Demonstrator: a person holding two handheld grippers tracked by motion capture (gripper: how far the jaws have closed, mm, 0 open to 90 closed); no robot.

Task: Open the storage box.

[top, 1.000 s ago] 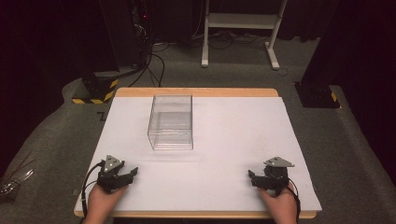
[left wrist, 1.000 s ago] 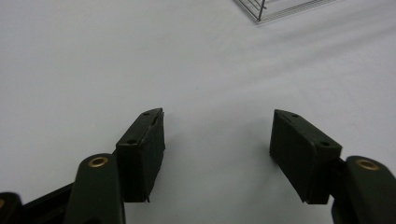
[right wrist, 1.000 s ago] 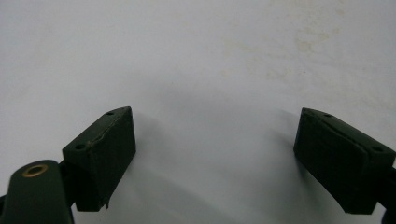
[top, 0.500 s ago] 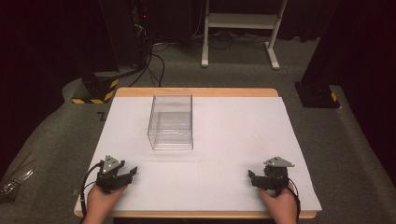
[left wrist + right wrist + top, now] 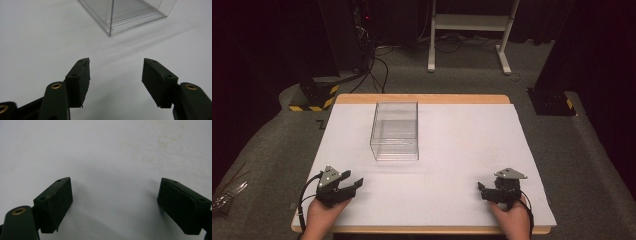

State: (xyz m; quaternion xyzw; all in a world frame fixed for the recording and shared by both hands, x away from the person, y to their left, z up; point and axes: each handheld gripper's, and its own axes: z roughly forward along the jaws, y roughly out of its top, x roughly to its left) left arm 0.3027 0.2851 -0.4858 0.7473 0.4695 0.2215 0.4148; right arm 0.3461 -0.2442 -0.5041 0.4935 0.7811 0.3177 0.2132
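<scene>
A clear plastic box (image 5: 395, 131) stands empty and open-topped on the white table (image 5: 462, 140), left of the middle. In the left gripper view its near corner (image 5: 130, 12) shows ahead of the jaws. My left gripper (image 5: 353, 179) rests near the front left edge, pointing right and toward the box, well short of it. Its jaws (image 5: 116, 67) are open; they have just been closing a little, with nothing between them. My right gripper (image 5: 482, 191) rests near the front right edge, pointing left, open over bare table (image 5: 115, 190).
The table has a wooden rim (image 5: 422, 98) at the back. On the floor behind stand a white frame (image 5: 467, 30), a black base with yellow-black tape (image 5: 314, 97) and another black base (image 5: 552, 102). Cables (image 5: 377, 65) trail at the back left.
</scene>
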